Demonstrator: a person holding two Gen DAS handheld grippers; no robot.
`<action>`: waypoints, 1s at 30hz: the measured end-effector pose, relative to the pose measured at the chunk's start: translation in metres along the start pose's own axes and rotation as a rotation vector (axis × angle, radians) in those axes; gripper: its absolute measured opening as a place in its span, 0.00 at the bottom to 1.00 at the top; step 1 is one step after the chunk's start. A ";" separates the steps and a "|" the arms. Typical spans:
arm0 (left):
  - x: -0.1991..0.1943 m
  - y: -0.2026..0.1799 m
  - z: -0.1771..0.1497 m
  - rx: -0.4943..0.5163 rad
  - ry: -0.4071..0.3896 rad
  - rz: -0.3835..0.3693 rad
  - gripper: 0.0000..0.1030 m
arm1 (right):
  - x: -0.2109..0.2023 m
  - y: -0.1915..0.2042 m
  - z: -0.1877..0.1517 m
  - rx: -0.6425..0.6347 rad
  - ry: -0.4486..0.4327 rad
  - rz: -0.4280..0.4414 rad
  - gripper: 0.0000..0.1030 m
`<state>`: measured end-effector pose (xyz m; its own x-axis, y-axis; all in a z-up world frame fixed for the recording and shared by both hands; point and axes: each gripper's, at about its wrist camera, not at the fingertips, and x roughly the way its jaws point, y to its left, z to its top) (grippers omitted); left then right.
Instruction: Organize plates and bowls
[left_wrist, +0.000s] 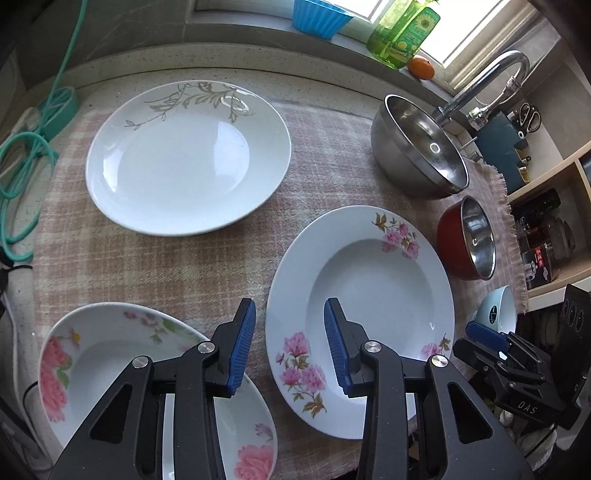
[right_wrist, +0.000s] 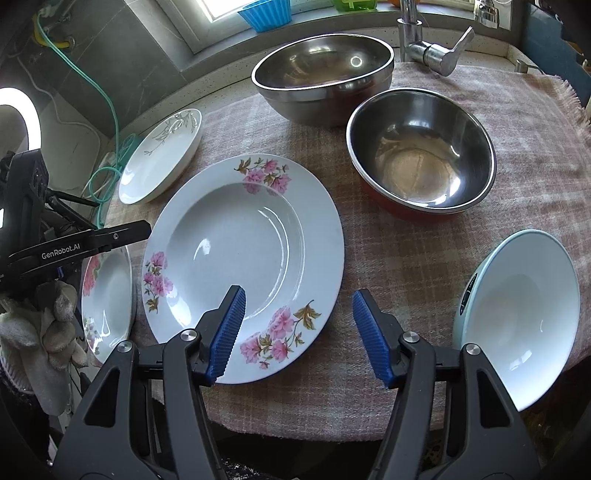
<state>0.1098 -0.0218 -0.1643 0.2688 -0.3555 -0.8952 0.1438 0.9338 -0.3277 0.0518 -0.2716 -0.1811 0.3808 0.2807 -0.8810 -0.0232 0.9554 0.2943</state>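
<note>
Left wrist view: both grippers empty over the dishes

Left gripper (left_wrist: 290, 347) hangs wide apart, pink-flower plate (left_wrist: 360, 317) right under its fingertips. Right gripper (right_wrist: 297, 336) is spread wide too, same plate just left-ahead, light blue bowl (right_wrist: 524, 332) to its right, red-sided bowl (right_wrist: 421, 155) ahead.

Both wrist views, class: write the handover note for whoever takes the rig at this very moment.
Left gripper: open, empty, over the cloth between the rose plate and pink-flower plate.
Right gripper: open, empty, at that plate's near rim.
Leaf-pattern plate far left; large steel bowl, red-sided bowl, pale blue bowl on the right.
Done: nothing stacked.
Left: stack plates, nest bowls.
</note>
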 end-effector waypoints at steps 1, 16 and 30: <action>0.002 -0.001 0.001 0.006 0.005 0.001 0.34 | 0.002 0.000 0.000 0.003 0.005 0.000 0.58; 0.017 0.003 0.014 0.003 0.037 -0.002 0.28 | 0.021 -0.012 0.001 0.050 0.062 0.015 0.52; 0.020 -0.001 0.013 0.023 0.065 0.006 0.28 | 0.038 -0.020 0.000 0.096 0.117 0.074 0.31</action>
<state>0.1273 -0.0302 -0.1784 0.2078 -0.3461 -0.9149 0.1643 0.9344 -0.3162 0.0665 -0.2800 -0.2203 0.2710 0.3636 -0.8913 0.0431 0.9204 0.3886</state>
